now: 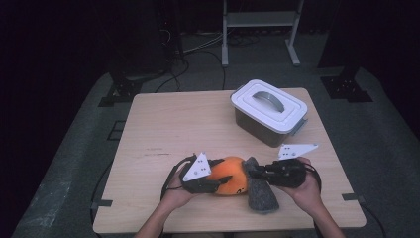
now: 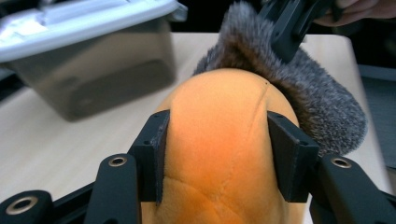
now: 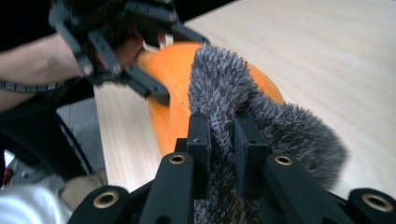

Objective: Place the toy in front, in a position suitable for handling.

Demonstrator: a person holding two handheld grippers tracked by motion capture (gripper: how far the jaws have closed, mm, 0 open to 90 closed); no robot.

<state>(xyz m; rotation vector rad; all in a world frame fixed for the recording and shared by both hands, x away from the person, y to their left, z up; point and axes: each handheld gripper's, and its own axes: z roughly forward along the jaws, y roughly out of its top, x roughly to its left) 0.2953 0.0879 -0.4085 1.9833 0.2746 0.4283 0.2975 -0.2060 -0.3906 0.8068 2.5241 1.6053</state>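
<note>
Left gripper [image 1: 218, 178]: lower centre of the high view, lying low over the table and pointing right; jaws clamped on the two flanks of the orange plush [image 1: 229, 182]. In the left gripper view the pads [image 2: 159, 154] press into the plush [image 2: 224, 140] on both sides.
Left hand [image 1: 174, 191]: enters from the bottom edge, forearm angled up and right, fingers wrapped round the gripper body.
Right gripper [image 1: 252, 172]: just right of the plush, pointing left at the left gripper; jaws nearly together, pinching a fold of grey fur [image 1: 261, 194]. In the right gripper view the fur [image 3: 224, 93] stands up between the pads [image 3: 200, 135].
Right hand [image 1: 302, 186]: comes in from the lower right, forearm angled up and left.
Plush: on the table [image 1: 168, 129], lower centre, between the two grippers.
Fur: touches the plush's right end and drapes toward the near table edge.
Box [image 1: 268, 111]: white lid on, upper right of the table, well apart from the hands.
</note>
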